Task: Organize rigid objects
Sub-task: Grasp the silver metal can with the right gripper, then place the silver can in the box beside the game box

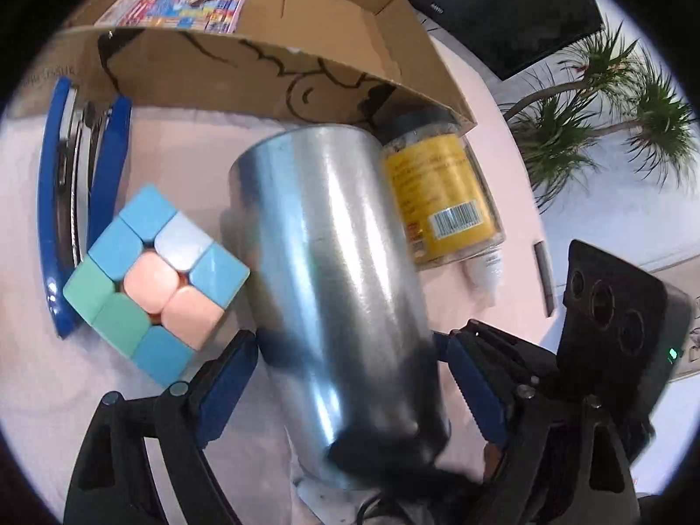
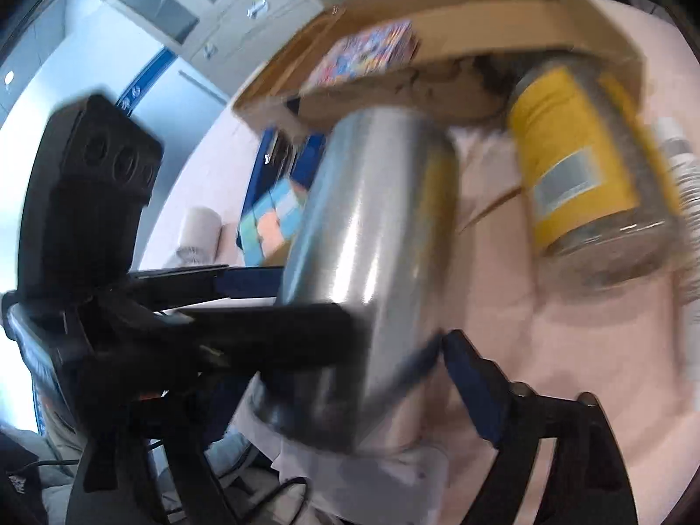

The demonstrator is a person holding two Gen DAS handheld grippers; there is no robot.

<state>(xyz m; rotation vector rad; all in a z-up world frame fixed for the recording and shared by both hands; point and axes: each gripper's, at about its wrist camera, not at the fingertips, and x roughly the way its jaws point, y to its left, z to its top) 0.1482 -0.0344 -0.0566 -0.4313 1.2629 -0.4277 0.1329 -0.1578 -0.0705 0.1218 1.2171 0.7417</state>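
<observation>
A tall silver metal cup (image 1: pixel 341 262) stands tilted between the fingers of my left gripper (image 1: pixel 350 363), whose blue pads touch its lower sides. It also shows in the right wrist view (image 2: pixel 363 262), between the fingers of my right gripper (image 2: pixel 350 350), with the left gripper's black body across its base. A pastel cube puzzle (image 1: pixel 153 280) lies left of the cup. A clear jar with a yellow label (image 1: pixel 442 192) lies on its side to the right. A cardboard box (image 1: pixel 271 52) at the back holds a colourful booklet (image 1: pixel 183 0).
A blue stapler (image 1: pixel 74 201) lies at the far left on the pink cloth (image 1: pixel 183 153). A small white bottle (image 1: pixel 485 267) lies by the jar. A potted palm (image 1: pixel 612 100) and a dark monitor (image 1: pixel 503 4) stand at the back right.
</observation>
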